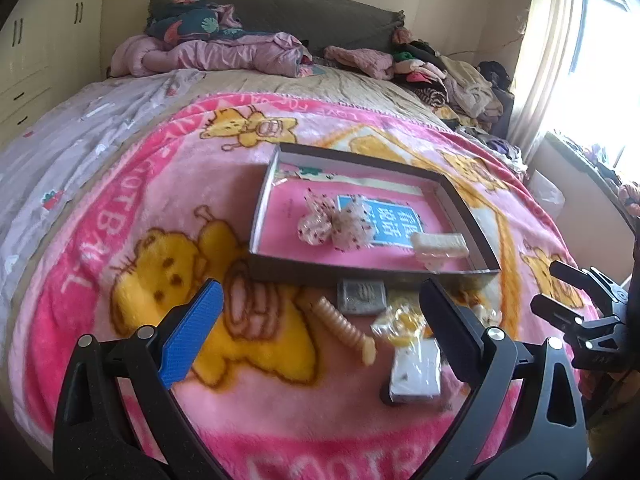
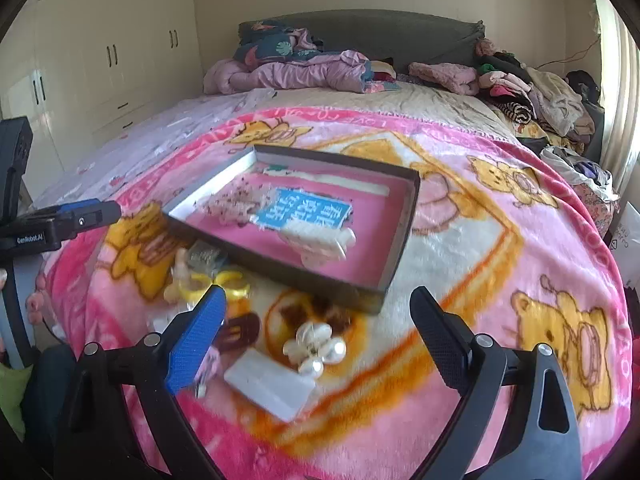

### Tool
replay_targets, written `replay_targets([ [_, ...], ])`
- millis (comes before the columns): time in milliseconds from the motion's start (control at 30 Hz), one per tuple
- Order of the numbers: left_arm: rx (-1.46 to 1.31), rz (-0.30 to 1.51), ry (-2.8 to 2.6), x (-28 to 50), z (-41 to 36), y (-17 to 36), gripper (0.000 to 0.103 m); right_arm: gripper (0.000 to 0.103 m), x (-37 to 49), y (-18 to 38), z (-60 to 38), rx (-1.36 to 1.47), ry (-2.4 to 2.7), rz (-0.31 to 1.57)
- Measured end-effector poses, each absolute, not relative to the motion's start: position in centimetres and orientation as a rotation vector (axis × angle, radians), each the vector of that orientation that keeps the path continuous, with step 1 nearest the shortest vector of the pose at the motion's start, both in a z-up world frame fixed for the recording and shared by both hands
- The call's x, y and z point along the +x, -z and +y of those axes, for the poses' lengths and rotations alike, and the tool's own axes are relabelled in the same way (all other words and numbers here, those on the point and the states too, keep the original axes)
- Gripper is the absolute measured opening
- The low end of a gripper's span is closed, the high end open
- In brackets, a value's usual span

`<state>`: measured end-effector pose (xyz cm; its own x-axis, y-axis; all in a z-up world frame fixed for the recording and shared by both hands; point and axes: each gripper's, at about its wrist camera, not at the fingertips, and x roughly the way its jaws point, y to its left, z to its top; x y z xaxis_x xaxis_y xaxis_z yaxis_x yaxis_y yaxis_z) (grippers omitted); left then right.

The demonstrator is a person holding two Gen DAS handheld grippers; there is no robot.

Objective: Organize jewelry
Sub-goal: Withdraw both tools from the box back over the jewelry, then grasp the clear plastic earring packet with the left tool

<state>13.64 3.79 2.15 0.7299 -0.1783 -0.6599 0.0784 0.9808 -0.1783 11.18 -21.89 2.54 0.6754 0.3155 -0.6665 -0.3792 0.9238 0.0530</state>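
Observation:
A shallow dark box (image 1: 360,270) (image 2: 280,266) with a pink floor lies on the pink blanket. It holds a speckled mesh bow (image 1: 336,222) (image 2: 236,202) and a white hair clip (image 1: 440,244) (image 2: 320,244). In front of the box lie a beige ridged clip (image 1: 344,330), a grey pouch (image 1: 362,296), a yellow piece in plastic (image 1: 400,326) (image 2: 228,282) and a white card (image 1: 416,372) (image 2: 268,384). A pearl cluster (image 2: 316,346) and a brown snap clip (image 2: 240,332) show in the right wrist view. My left gripper (image 1: 320,312) is open above the beige clip. My right gripper (image 2: 318,312) is open above the pearls.
The pink bear-print blanket (image 1: 160,216) covers the near bed. Folded quilts (image 1: 208,52) and piled clothes (image 1: 452,76) lie at the headboard and far right side. Wardrobes (image 2: 100,60) stand left; a bright window (image 1: 600,40) is right.

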Motion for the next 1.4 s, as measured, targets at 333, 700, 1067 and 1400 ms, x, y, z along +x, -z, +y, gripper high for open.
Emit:
replay_targets([
  [333,-0.134,0.787,0.176,12.1,2.2,-0.5,0.09,0.09,9.1,-0.6,-22.4,-0.116,-0.405,0.759],
  [700,-0.109,0.847,0.214,11.3,-0.4,1.2,0.09,0.09,7.9,1.4,-22.9,-0.134,-0.432,0.783],
  [1067,-0.115,0.936,0.279,12.0,-2.8,3.8,0.09,0.09,7.4,3.3,-23.0,-0.152,-0.461,0.807],
  [1400,-0.183,0.998,0.317,13.6,-3.7,5.4,0.069,0.09,8.0,5.3,-21.1,-0.148,-0.509,0.833],
])
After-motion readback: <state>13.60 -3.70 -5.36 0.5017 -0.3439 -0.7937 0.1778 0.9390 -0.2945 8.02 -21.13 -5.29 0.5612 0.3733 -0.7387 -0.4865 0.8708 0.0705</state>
